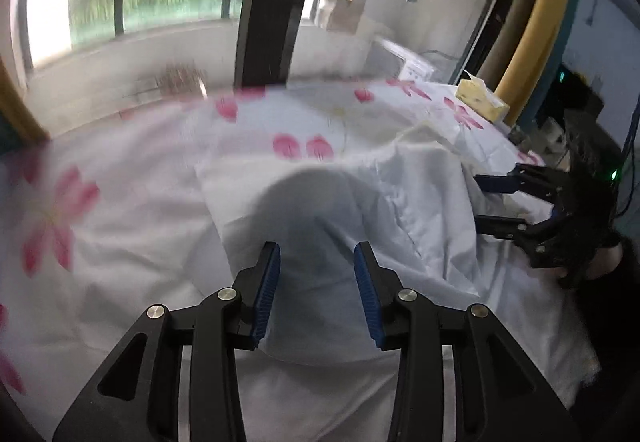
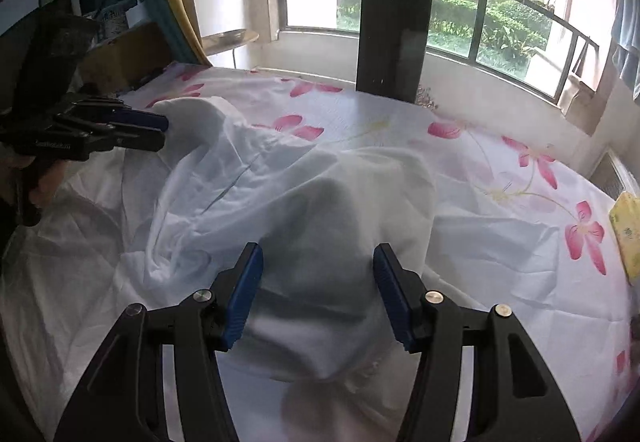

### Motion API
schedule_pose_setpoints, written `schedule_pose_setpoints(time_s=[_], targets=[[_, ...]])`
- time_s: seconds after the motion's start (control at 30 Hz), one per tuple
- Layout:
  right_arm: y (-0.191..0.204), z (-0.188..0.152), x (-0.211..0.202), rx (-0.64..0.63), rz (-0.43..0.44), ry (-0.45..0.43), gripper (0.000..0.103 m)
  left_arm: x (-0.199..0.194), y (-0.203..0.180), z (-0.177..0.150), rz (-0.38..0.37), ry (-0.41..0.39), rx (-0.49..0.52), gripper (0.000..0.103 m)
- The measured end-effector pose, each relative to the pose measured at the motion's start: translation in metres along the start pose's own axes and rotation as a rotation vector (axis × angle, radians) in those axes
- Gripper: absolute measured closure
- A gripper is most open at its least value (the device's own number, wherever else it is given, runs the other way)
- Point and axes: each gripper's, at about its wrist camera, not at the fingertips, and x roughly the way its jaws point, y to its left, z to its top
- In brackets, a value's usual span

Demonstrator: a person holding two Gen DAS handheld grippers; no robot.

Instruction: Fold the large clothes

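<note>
Both tongs stand spread with nothing pinched: the left gripper (image 1: 317,254) and right gripper (image 2: 318,256) each hover just above the crumpled white garment (image 2: 248,178), which lies heaped ahead of and between them on the pink-flowered bedsheet (image 2: 500,242).

White garment (image 2: 304,178), crumpled on bed.
Thin pale fabric, creased, bunched into humps, partly spread over the bed's pink-flowered sheet (image 2: 500,170); seam line visible.
</note>
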Motion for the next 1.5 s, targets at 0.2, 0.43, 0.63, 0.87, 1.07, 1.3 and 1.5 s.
schedule_pose_setpoints(time_s=[0.2, 0.43, 0.63, 0.87, 1.07, 1.3, 1.5], targets=[[0.000, -0.004, 0.008, 0.011, 0.015, 0.023, 0.045, 0.006, 0.001, -0.013, -0.020, 0.015, 0.005, 0.062], [-0.004, -0.006, 0.010, 0.037, 0.033, 0.043, 0.045, 0.003, 0.001, -0.013, -0.026, 0.023, -0.018, 0.062], [-0.002, -0.007, 0.006, 0.030, 0.016, 0.055, 0.045, -0.017, -0.027, 0.001, -0.004, -0.049, 0.130, 0.062], [0.000, -0.005, -0.004, 0.025, -0.001, 0.026, 0.045, -0.012, -0.020, 0.034, 0.036, -0.115, 0.115, 0.062], [-0.004, -0.004, -0.006, 0.037, -0.008, 0.018, 0.045, 0.018, -0.003, 0.034, 0.034, -0.043, 0.075, 0.062], [-0.018, -0.007, 0.001, 0.066, -0.038, 0.039, 0.045, 0.028, 0.011, 0.021, 0.019, -0.031, 0.039, 0.062], [-0.031, -0.011, -0.003, 0.112, -0.060, 0.062, 0.045, 0.018, 0.010, 0.017, 0.038, -0.038, 0.033, 0.062]])
